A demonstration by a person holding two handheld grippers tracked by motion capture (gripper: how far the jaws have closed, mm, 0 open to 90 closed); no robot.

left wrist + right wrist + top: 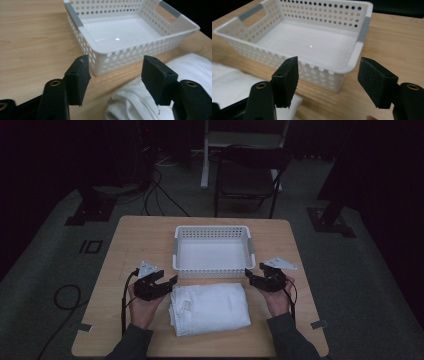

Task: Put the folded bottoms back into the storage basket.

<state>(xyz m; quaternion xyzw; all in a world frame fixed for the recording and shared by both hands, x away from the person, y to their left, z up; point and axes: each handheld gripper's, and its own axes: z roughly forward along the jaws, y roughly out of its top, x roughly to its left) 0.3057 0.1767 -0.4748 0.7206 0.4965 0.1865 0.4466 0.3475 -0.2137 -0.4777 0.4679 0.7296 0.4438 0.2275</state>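
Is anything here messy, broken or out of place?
Nothing stands out. The white basket sits square and empty on the table, the folded white towel lies neatly just in front of it, and the left tool and right tool flank the towel, both open.

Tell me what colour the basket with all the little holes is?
White basket, grey at its corners; clearest in the right gripper view.

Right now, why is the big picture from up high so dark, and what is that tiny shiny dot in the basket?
In the high view the room is dim and only the table is lit, so the folded towel looks greyish. In both gripper views the light is brighter, and the dot is glare from a lamp on the basket floor; the close black jaws look slightly soft.
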